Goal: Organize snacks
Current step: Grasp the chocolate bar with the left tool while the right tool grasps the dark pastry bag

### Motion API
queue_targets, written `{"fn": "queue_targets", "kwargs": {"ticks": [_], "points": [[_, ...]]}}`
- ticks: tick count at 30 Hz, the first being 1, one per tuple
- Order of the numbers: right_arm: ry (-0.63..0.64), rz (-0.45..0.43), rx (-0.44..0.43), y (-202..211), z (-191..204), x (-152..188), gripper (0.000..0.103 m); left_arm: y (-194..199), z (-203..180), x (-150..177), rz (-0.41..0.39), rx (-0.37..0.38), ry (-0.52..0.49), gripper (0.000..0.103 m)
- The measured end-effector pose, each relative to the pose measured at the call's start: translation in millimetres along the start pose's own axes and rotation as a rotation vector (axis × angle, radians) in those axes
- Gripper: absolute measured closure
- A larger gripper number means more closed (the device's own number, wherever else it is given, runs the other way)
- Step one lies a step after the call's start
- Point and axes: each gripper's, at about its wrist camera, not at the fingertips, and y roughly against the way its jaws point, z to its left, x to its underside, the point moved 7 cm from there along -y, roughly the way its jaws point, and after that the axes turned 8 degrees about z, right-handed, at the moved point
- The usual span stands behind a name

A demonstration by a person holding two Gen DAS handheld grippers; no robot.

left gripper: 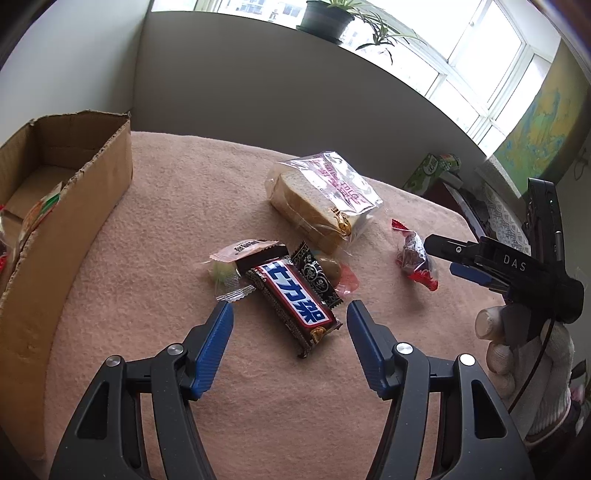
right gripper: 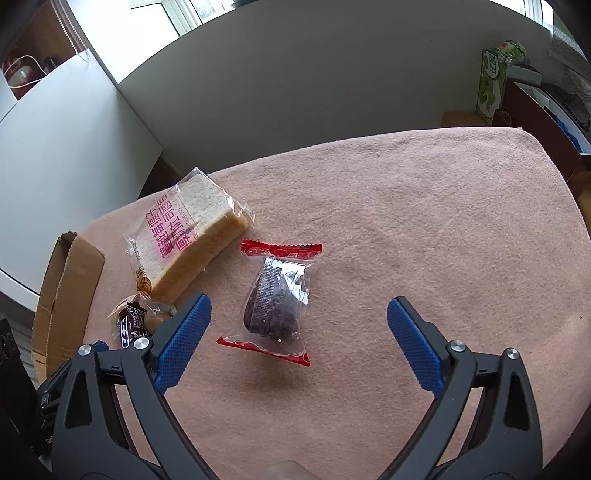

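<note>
Left gripper (left gripper: 290,314): wide open, empty, straddling chocolate bar (left gripper: 295,301); stiff, slick, best pinched across its width. Right gripper (right gripper: 299,319): wide open, empty, over crinkly red-edged packet (right gripper: 275,304). Box (left gripper: 74,206) far left.

I see a potted plant (left gripper: 325,16) on the windowsill, green carton (right gripper: 493,83) past the table, pink cloth (right gripper: 406,206) underneath.

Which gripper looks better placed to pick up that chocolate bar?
Probably the left gripper: its open jaws flank the chocolate bar. The right gripper, also open, faces the red-edged snack packet.
</note>
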Motion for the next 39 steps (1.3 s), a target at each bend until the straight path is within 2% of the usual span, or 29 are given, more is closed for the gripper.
{"fn": "queue_targets", "kwargs": {"ticks": [10,15,21,29,31,33,35,39], "points": [[0.013,0.013,0.035,-11,7,-5,0.008,-12,-5,-1,0.016,-0.031,-0.028,0.041],[0.032,0.021,0.061,-14,10,-7,0.016,-18,-10,-3,0.016,-0.067,-0.054,0.041],[0.074,0.013,0.119,-13,19,-8,0.016,-13,-1,-2,0.003,-0.131,-0.065,0.041],[0.083,0.031,0.132,-22,10,-7,0.016,-13,-5,1,0.002,-0.137,-0.098,0.046],[0.09,0.042,0.131,-25,11,-6,0.022,-19,-11,2,0.017,-0.151,-0.128,0.046],[0.091,0.047,0.126,-26,11,-5,0.028,-22,-13,4,0.023,-0.156,-0.148,0.05],[0.087,0.044,0.124,-25,10,-5,0.029,-21,-13,3,0.024,-0.134,-0.145,0.062],[0.094,0.048,0.124,-22,7,-4,0.033,-17,-6,2,0.022,-0.122,-0.125,0.069]]}}
